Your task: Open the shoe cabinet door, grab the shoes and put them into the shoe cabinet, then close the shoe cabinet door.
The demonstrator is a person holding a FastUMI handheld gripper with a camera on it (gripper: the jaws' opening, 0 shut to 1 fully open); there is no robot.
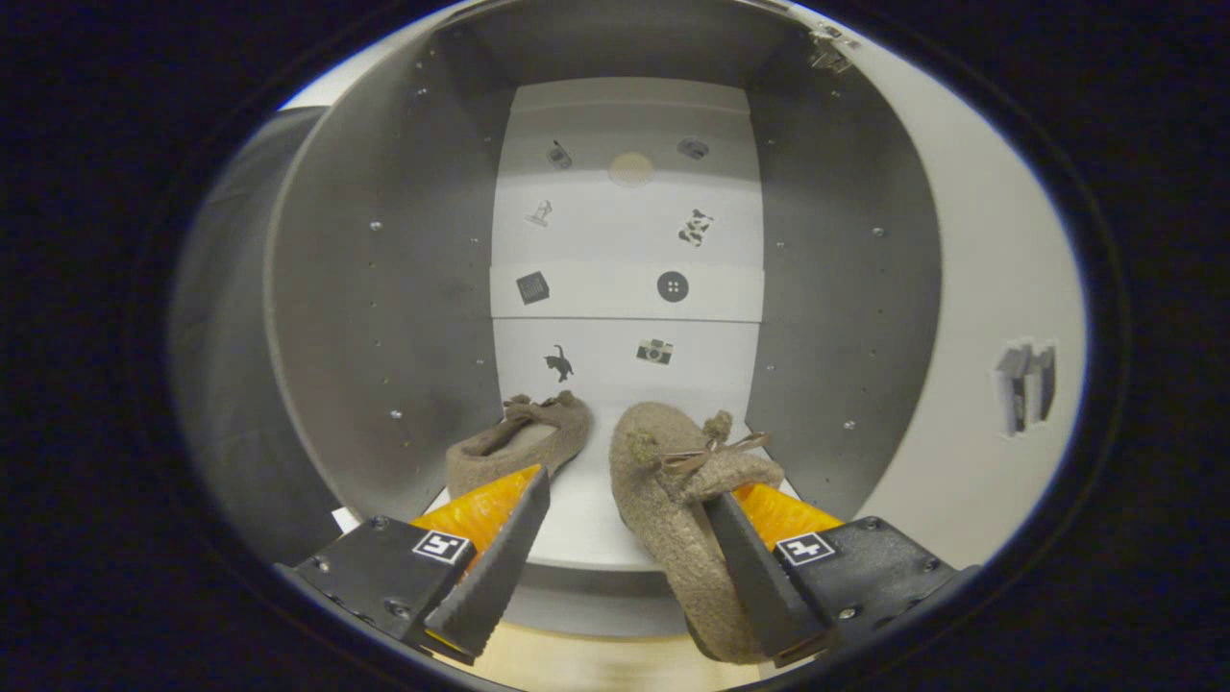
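Observation:
Two fuzzy brown slippers lie on the white floor [579,531] of the open shoe cabinet. The left slipper [524,440] rests further in, just beyond my left finger [500,567]. Tied with a small bow, the right slipper [663,490] lies with its heel hanging over the cabinet's front edge, against the inner side of my right finger [759,577]. My gripper [627,488] stands open at the cabinet mouth, fingers wide apart, and the left finger is clear of that slipper.
The cabinet has grey side walls [384,317] and a white back panel [625,250] with small picture stickers. Its white door [971,317] is swung open on the right, hinge [828,48] at the top. Light wooden flooring [577,665] lies below the cabinet.

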